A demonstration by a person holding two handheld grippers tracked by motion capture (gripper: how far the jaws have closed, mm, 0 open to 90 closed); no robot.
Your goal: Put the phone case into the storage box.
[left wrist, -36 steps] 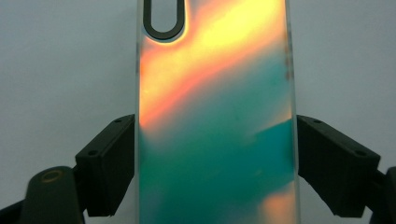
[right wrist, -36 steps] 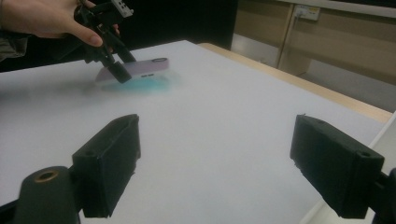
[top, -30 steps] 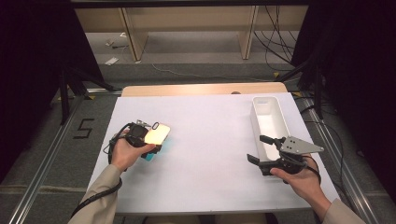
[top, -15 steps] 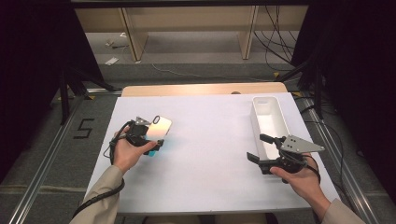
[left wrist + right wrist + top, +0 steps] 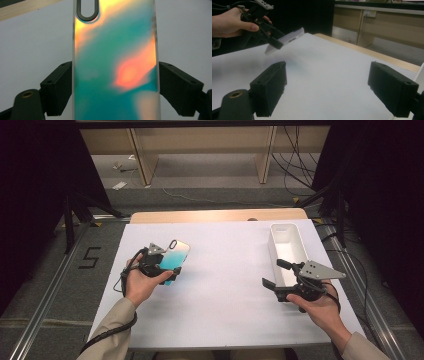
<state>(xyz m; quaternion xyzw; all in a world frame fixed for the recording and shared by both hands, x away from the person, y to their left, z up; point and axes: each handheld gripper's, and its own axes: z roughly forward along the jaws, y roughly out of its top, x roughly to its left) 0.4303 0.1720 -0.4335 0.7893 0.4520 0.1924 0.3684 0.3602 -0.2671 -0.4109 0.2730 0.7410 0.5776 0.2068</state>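
My left gripper (image 5: 166, 266) is shut on an iridescent teal-and-orange phone case (image 5: 175, 254) and holds it above the left part of the white table sheet (image 5: 220, 270). In the left gripper view both jaws press on the long sides of the case (image 5: 115, 62), whose camera cutout points away. The right gripper view shows the case (image 5: 287, 40) tilted, far end up, clear of the sheet. My right gripper (image 5: 272, 272) hovers open near the table's right side, with nothing between its jaws (image 5: 327, 87).
A long white tray (image 5: 289, 247) stands at the right, just beyond the right gripper, and looks bare inside. A wooden table edge (image 5: 215, 215) shows past the sheet. Wooden shelving and cables lie on the floor beyond.
The left hand has tipped and slightly raised the phone case; its bright glare has given way to teal. The right gripper has kept still.
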